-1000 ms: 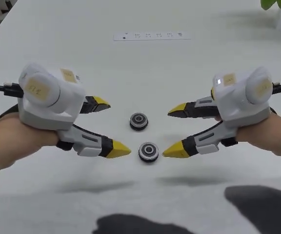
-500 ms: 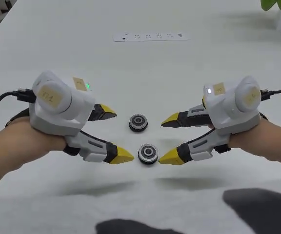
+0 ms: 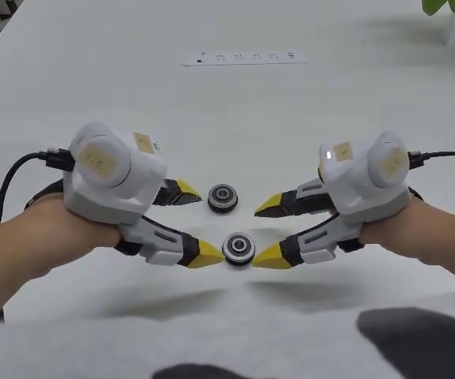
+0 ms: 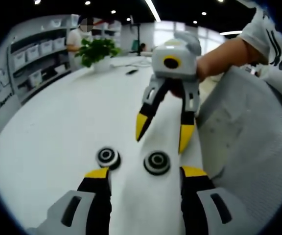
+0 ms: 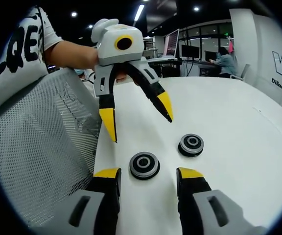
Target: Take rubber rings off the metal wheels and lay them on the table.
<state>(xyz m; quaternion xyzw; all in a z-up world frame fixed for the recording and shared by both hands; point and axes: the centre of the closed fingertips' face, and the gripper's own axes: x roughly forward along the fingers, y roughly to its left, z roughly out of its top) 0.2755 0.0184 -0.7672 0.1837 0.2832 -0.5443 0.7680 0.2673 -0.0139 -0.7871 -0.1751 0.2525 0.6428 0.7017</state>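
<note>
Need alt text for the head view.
Left gripper and right gripper, both open, face each other over a white table, their lower yellow tips flanking the nearer wheel. The farther wheel lies just beyond, a power strip farther back.

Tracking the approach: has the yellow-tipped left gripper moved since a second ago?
Yes: left gripper moved inward, toward the nearer black-ringed metal wheel, lower tip nearly touching.

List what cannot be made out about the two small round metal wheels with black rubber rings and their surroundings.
- Head view: whether the yellow lower tips of the left gripper and right gripper touch the near metal wheel; gaps too small.
- Head view: markings on the long white power strip; too small.
- Head view: green leafy plant; cut off by the top edge.
</note>
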